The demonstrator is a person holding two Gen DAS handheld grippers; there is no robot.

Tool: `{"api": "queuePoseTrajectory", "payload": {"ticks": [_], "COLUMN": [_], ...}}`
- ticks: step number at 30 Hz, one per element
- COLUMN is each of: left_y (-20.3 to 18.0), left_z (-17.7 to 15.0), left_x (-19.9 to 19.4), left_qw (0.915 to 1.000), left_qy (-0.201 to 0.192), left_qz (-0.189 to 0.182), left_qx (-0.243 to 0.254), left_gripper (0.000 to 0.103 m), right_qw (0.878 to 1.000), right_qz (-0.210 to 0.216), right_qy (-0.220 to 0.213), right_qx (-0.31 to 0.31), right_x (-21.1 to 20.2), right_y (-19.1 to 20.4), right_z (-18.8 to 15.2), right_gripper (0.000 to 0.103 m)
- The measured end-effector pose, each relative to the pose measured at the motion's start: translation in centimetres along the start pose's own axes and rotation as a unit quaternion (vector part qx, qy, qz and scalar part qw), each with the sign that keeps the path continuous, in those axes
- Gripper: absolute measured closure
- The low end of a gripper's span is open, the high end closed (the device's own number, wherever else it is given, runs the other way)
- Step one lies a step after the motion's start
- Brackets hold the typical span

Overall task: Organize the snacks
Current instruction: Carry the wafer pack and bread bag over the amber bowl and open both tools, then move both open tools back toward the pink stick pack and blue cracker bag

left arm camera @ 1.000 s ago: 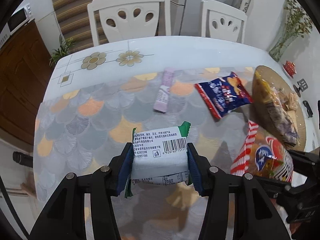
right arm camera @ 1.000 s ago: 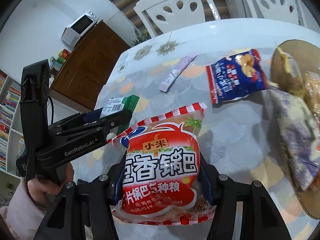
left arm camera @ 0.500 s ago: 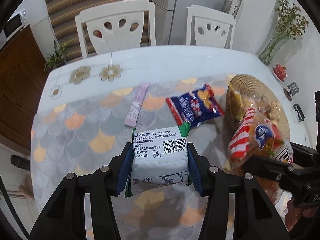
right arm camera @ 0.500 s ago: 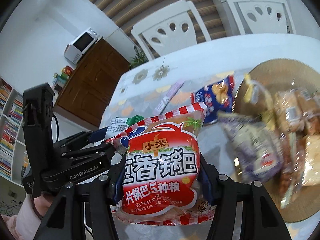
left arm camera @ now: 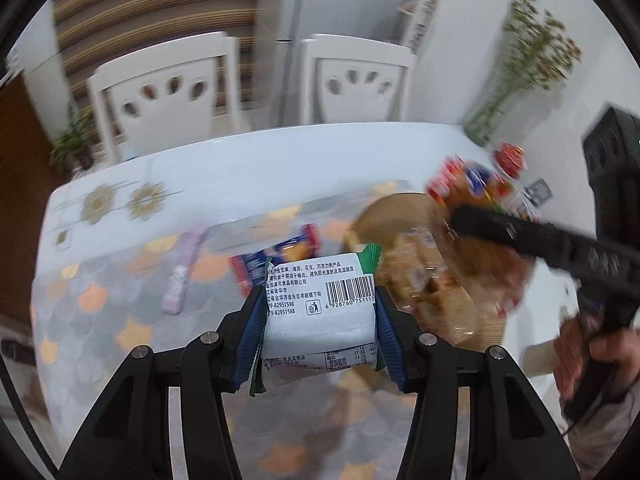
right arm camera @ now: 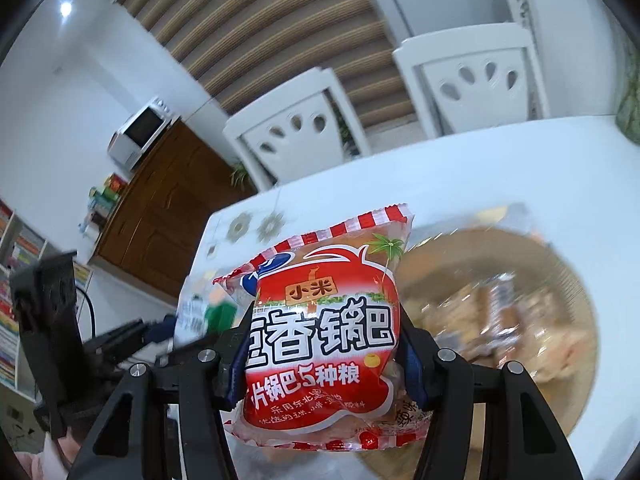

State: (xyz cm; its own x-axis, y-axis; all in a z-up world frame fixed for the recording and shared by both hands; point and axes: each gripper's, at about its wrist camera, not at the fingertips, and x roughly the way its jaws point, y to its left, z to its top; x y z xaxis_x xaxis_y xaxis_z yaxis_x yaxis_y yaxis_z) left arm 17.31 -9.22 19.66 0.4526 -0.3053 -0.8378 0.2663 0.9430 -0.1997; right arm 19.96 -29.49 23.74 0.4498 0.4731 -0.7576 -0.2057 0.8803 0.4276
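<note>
You have lifted both grippers and swung them toward the round basket (left arm camera: 372,212), which has slid from the right edge of the left wrist view into its middle. Your right gripper (left arm camera: 472,216) has climbed from the lower right to the upper right there, carrying the red rice-cracker bag (right arm camera: 324,332) above the basket (blurred). In the right wrist view the blue snack bag (left arm camera: 280,252) and pink bar (left arm camera: 184,268) have dropped out of sight, and the worktop (right arm camera: 440,176) fills less of the frame.
</note>
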Motion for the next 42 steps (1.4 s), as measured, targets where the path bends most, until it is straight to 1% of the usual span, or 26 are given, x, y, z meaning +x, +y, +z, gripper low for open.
{"api": "queuePoseTrajectory", "payload": {"ticks": [3, 6, 8, 9, 10, 11, 12, 13, 15, 17, 20, 26, 31, 34, 37, 40, 42], "left_y": [-2.5, -4.9, -6.2, -6.6, -6.9, -7.3, -7.7, -7.9, -8.0, -7.6, -7.0, -4.5, -0.9, 1.8, 5.2, 8.9, 11.6], "left_z": [0.6, 0.7, 0.6, 0.6, 0.6, 0.6, 0.6, 0.6, 0.4, 0.4, 0.3, 0.5, 0.6, 0.9, 0.7, 0.1, -0.5], "left_x": [1.2, 2.6, 3.6, 4.0, 4.4, 4.8, 5.3, 5.6, 6.0, 6.2, 6.3, 5.9, 5.0, 4.5, 4.3, 4.0, 3.6], "left_qw": [0.9994, 0.9975, 0.9952, 0.9939, 0.9927, 0.9919, 0.9916, 0.9914, 0.9905, 0.9905, 0.9914, 0.9939, 0.9968, 0.9981, 0.9981, 0.9968, 0.9954], "left_qy": [0.009, 0.024, 0.034, 0.04, 0.047, 0.054, 0.061, 0.065, 0.07, 0.076, 0.08, 0.079, 0.068, 0.06, 0.057, 0.058, 0.06], "left_qz": [-0.02, -0.044, -0.062, -0.072, -0.078, -0.077, -0.067, -0.062, -0.067, -0.071, -0.065, -0.059, -0.035, -0.014, 0.022, 0.046, 0.059], "left_qx": [0.025, 0.05, 0.067, 0.073, 0.079, 0.086, 0.092, 0.096, 0.097, 0.09, 0.081, 0.049, 0.024, 0.004, -0.012, -0.029, -0.046], "left_gripper": [0.053, 0.051, 0.047, 0.041, 0.027, 0.021, 0.016, 0.016, 0.016, 0.016, 0.016, 0.016, 0.016, 0.016, 0.016, 0.016, 0.016], "right_qw": [1.0, 0.999, 0.999, 0.999, 0.999, 0.998, 0.997, 0.996, 0.996, 0.995, 0.994, 0.993, 0.993, 0.994, 0.993, 0.992, 0.993], "right_qz": [-0.023, -0.034, -0.04, -0.043, -0.046, -0.056, -0.07, -0.077, -0.072, -0.076, -0.081, -0.088, -0.089, -0.078, -0.065, -0.042, -0.033], "right_qy": [-0.005, -0.005, -0.002, 0.003, 0.014, 0.019, 0.016, 0.009, 0.008, 0.009, 0.012, 0.011, 0.005, -0.004, -0.019, -0.031, -0.035], "right_qx": [0.001, 0.004, 0.005, 0.009, 0.016, 0.021, 0.025, 0.031, 0.046, 0.057, 0.066, 0.076, 0.073, 0.077, 0.097, 0.113, 0.111], "right_x": [-0.7, -0.9, -0.8, -0.6, -0.2, 0.0, 0.0, -0.2, -0.3, -0.4, -0.3, -0.3, -0.2, 0.4, 1.5, 3.3, 5.0], "right_y": [-1.6, -2.9, -3.7, -4.1, -4.7, -5.2, -5.5, -6.0, -6.8, -7.6, -8.0, -7.7, -5.9, -3.9, -1.4, 1.6, 4.2], "right_z": [1.0, 1.3, 1.4, 1.4, 1.4, 1.7, 1.7, 1.6, 1.6, 1.5, 1.4, 1.3, 1.4, 1.3, 0.6, -0.7, -1.6], "right_gripper": [0.044, 0.044, 0.041, 0.04, 0.03, 0.012, 0.008, 0.007, 0.007, 0.007, 0.007, 0.007, 0.007, 0.007, 0.007, 0.007, 0.007]}}
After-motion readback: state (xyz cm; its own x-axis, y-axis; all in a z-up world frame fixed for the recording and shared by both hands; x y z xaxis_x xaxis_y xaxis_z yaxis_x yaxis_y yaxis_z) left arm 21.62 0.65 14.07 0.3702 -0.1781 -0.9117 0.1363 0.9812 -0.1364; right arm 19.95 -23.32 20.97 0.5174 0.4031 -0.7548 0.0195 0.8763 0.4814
